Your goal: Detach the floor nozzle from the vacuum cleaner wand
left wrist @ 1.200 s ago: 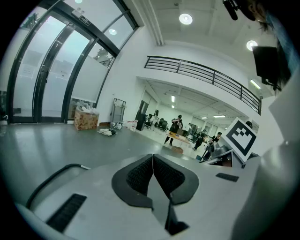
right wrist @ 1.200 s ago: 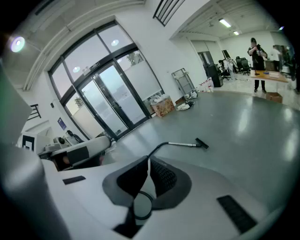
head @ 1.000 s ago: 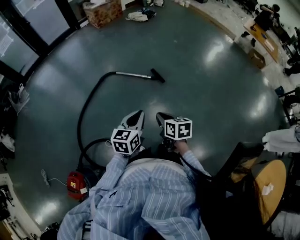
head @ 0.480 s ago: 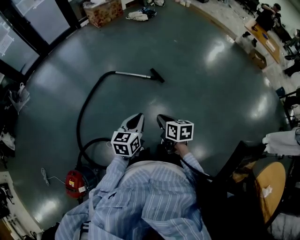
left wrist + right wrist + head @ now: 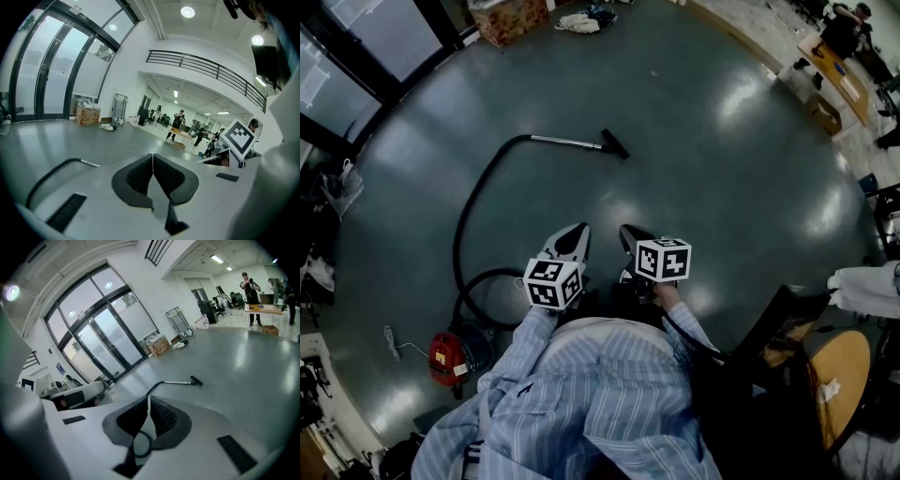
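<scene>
head view: the person in a striped shirt (image 5: pixel 581 394) holds both tools out low over the dark floor (image 5: pixel 722 187). the left gripper (image 5: pixel 577 230) is white and the right gripper (image 5: pixel 627 232) dark; each carries a marker cube, and the two sit side by side, near each other but apart. the floor nozzle (image 5: pixel 615 145) lies on the floor well beyond both grippers, on the end of the metal wand (image 5: pixel 565 142). the wand lies flat, with the nozzle at its right end. from the wand's left end a black hose (image 5: pixel 467 211) curves back toward the near left and loops beside the red vacuum cleaner (image 5: pixel 445 356), which stands to the left of the person. a cardboard box (image 5: pixel 504 19) sits far off by the glass doors (image 5: pixel 356 47).

left gripper view: the jaws are clenched, ribbed pads pressed together with nothing between them. the hose (image 5: pixel 47 176) and a short piece of the wand (image 5: pixel 90 163) show at the left, on the floor. the right gripper's marker cube (image 5: pixel 239 138) shows at the right. the box (image 5: pixel 87 115) and several people stand in the far part of the room.

right gripper view: the jaws are clenched on nothing, pads meeting in a thin line. just above them in the picture, far out on the floor, lie the wand (image 5: pixel 177 382) and the nozzle (image 5: pixel 196 380), joined. the left gripper (image 5: pixel 75 394) shows at the left.
</scene>
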`<action>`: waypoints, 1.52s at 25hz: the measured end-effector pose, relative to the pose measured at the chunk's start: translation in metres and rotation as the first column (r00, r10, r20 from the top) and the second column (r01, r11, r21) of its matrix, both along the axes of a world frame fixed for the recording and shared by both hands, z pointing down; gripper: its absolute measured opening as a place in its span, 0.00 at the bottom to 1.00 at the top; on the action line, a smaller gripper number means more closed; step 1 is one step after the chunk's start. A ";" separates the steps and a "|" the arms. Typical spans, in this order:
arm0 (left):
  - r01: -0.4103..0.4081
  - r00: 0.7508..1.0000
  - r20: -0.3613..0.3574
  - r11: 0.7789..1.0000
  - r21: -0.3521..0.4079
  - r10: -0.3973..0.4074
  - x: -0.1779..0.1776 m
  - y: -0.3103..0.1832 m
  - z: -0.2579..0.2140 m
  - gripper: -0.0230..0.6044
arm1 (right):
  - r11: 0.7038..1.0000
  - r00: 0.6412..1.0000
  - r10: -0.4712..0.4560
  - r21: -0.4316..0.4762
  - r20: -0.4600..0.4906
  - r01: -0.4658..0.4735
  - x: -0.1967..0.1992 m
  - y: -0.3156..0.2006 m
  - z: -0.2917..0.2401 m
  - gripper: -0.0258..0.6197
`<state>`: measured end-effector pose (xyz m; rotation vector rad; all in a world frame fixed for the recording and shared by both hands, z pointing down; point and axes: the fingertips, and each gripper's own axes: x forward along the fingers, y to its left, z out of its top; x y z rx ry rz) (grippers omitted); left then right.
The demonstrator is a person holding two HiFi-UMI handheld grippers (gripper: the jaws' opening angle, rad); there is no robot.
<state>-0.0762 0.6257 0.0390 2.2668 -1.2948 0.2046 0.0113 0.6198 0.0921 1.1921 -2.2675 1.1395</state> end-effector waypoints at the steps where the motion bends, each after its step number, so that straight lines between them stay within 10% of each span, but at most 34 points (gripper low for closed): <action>1: 0.000 1.000 0.003 1.000 -0.002 0.000 0.005 -0.002 0.001 0.05 | 1.000 1.000 -0.002 -0.002 0.001 0.002 0.005 -0.002 0.001 0.08; 18: 0.129 0.992 0.000 0.992 -0.007 -0.129 0.059 -0.043 0.003 0.05 | 0.996 0.997 -0.079 -0.039 0.003 0.079 0.079 -0.045 0.016 0.08; 38: 0.088 0.996 -0.014 0.994 -0.061 -0.089 0.021 -0.152 0.031 0.05 | 0.998 1.000 -0.023 -0.056 -0.007 0.023 0.059 -0.134 0.033 0.08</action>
